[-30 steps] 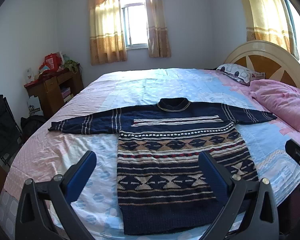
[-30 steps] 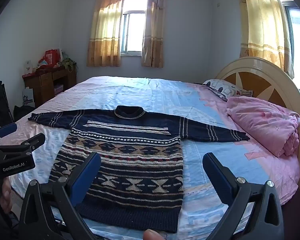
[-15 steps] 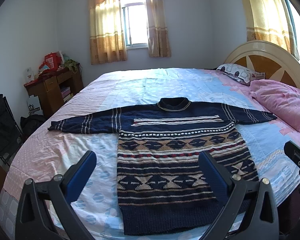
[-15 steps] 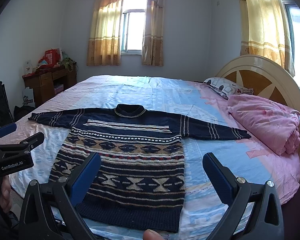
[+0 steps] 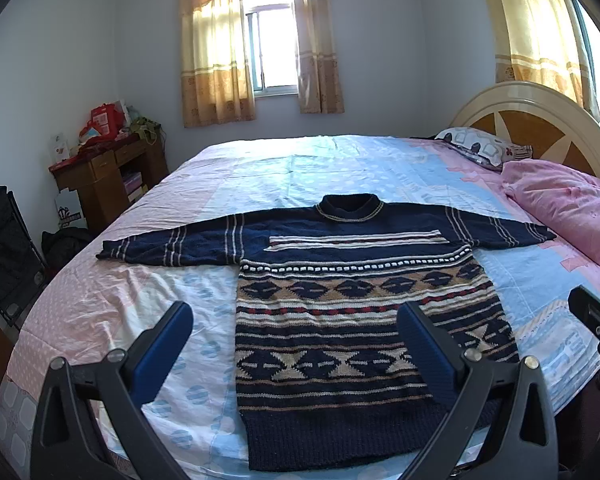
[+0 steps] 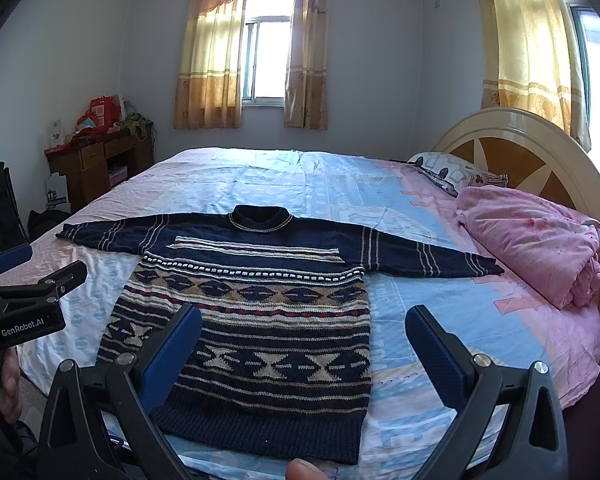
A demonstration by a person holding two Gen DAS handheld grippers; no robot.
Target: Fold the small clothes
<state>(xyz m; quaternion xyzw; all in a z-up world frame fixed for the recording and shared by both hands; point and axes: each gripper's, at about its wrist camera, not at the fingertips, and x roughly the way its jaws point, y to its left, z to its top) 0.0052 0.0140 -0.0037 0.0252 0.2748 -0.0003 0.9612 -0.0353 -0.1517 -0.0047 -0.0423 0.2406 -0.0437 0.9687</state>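
Presently: patterned knit sweater [image 5: 352, 300] flat, unfolded on bed [image 5: 340, 168], collar at twelve o'clock; left gripper [image 5: 296, 340] and right gripper [image 6: 304, 340] wide open, empty; all folds outstanding.

Coarse matt knit sweater [image 5: 352, 304] on smooth cotton-like sheet [image 5: 308, 168]; glossy lacquered wooden headboard [image 6: 512, 140]; matt wooden desk [image 5: 100, 180]

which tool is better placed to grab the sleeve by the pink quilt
Right. The right tool hangs open on that side, nearer the sleeve beside the quilt; the left tool sits toward the other sleeve.
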